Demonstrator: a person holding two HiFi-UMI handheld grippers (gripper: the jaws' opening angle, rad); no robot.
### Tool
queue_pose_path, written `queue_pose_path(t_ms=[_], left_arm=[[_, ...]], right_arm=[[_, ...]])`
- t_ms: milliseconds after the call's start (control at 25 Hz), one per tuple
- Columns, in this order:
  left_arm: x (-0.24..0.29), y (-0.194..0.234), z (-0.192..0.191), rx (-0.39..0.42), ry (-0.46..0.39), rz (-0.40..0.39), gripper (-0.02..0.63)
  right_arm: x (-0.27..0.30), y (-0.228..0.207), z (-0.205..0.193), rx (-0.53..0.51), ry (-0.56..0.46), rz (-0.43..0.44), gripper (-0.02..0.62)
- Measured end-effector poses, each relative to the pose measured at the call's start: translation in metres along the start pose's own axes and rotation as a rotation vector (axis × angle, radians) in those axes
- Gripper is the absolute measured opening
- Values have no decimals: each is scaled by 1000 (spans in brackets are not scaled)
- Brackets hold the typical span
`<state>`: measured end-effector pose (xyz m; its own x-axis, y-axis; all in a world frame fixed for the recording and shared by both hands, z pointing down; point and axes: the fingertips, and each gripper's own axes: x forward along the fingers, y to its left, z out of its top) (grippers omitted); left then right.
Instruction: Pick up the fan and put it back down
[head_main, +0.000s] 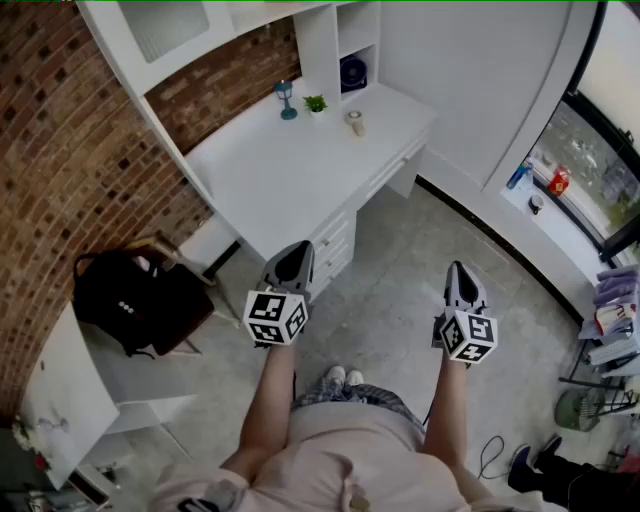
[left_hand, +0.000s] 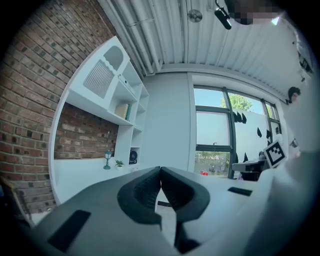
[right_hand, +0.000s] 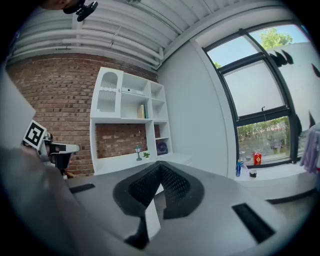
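Our left gripper (head_main: 297, 252) and right gripper (head_main: 459, 270) are pressed together, empty; the fan (head_main: 352, 73) sits inside the shelf cubby (head_main: 360, 30).

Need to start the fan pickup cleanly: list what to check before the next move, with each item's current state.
1. Fan found: ok. The fan sits in a shelf cubby at the back of the desk.
2. Left claw empty: ok. It is shut on nothing.
3. Right claw empty: ok. It is shut on nothing.
4. Claws open for a grasp: not ok. Both are shut.
5. Fan within reach: not ok. Both claws hang over the floor, short of the desk.
6. Clear way into the cubby: cannot tell. A cup stands just in front of it.
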<state>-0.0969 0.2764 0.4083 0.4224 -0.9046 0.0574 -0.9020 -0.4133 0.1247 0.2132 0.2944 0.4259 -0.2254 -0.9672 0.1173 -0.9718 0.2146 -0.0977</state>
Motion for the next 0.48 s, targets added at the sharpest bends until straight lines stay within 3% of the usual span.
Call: queue_pose_path(t_ms=[480], left_arm=[[-1, 4, -4, -11, 9, -4, 28]], right_arm=[[2, 10, 7, 46, -30, 21, 14]])
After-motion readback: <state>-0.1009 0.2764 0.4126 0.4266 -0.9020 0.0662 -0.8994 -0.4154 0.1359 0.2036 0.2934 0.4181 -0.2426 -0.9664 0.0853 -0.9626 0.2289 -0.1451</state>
